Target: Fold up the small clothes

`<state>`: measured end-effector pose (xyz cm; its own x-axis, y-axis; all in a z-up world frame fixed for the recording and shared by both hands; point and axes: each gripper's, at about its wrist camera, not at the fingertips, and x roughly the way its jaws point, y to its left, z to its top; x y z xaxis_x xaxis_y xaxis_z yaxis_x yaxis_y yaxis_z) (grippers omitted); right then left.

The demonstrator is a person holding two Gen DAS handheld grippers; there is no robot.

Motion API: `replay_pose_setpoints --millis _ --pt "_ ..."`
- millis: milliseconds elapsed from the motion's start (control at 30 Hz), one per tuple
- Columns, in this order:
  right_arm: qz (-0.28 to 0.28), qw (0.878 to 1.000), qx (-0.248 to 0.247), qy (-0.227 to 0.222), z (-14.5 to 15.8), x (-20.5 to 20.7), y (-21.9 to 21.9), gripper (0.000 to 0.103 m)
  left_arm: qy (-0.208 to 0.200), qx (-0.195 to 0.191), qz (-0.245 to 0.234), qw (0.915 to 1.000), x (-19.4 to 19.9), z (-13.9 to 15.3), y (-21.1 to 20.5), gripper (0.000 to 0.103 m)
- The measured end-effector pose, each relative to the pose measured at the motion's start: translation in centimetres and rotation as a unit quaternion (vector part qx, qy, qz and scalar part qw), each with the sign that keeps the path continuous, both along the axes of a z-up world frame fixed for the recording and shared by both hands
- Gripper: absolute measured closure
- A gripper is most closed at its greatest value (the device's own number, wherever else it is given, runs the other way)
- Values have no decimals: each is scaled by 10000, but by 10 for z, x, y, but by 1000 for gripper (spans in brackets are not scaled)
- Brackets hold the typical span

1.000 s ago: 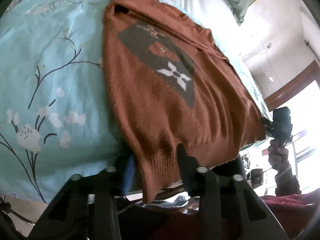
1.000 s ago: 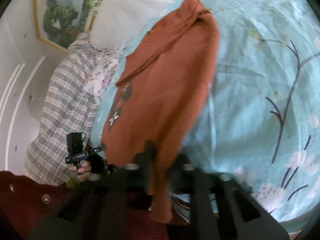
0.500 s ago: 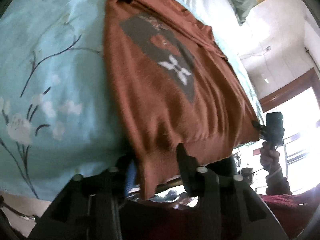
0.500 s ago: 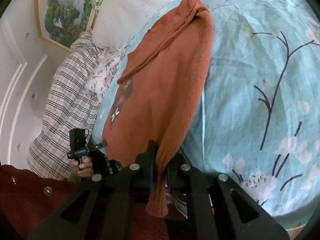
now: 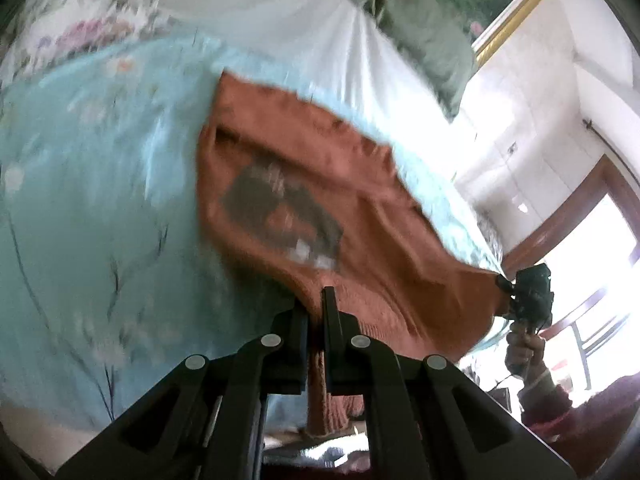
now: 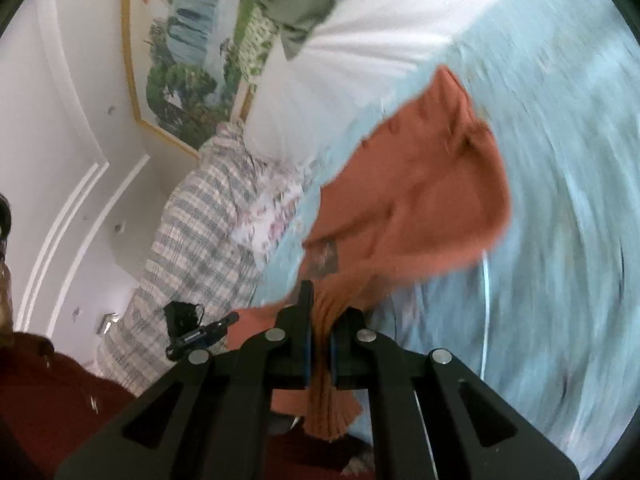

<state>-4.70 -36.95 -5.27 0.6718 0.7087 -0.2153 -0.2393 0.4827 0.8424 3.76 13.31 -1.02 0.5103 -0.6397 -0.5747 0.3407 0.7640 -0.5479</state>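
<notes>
1. Sweater (image 5: 360, 216), rust-orange knit with a dark chest patch, is lying partly on the bed while its ribbed hem is being lifted clear.
2. Left gripper (image 5: 316, 320) has just been closing and is clamping 1 hem corner; right gripper (image 6: 320, 332) is pinching the other corner.
3. Judged step: raising the hem for the 1st fold; the next move is probably calling for both corners travelling together toward the collar, kept level.
4. Aqua floral bedspread (image 5: 100, 200) is serving as the work surface; a white pillow (image 5: 280, 12), plaid blanket (image 6: 200, 232) and framed landscape painting (image 6: 180, 52) are filling the room behind.
</notes>
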Motion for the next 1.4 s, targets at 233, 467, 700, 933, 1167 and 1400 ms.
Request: replay_pose_setpoints --millis 233,467,700,933,1167,1400 --pt "-538 9976 -433 -3 21 108 -23 96 -652 -142 436 9968 83 46 -19 99" --pt "-886 9923 -783 369 14 211 -45 96 -714 203 1134 9908 198 48 -32 99" --pt "-866 9853 -1232 806 -11 277 -44 96 -284 566 1379 9884 281 17 -36 99" --pt "-916 9718 -1406 1659 -56 302 -45 94 307 982 1377 9851 338 -36 -47 98" --pt "-1352 9647 -2015 1026 -16 249 -28 86 423 1003 1235 9863 310 -41 -49 69" --pt "700 9301 -3527 747 -28 251 84 86 366 1566 154 9869 247 -49 -124 66"
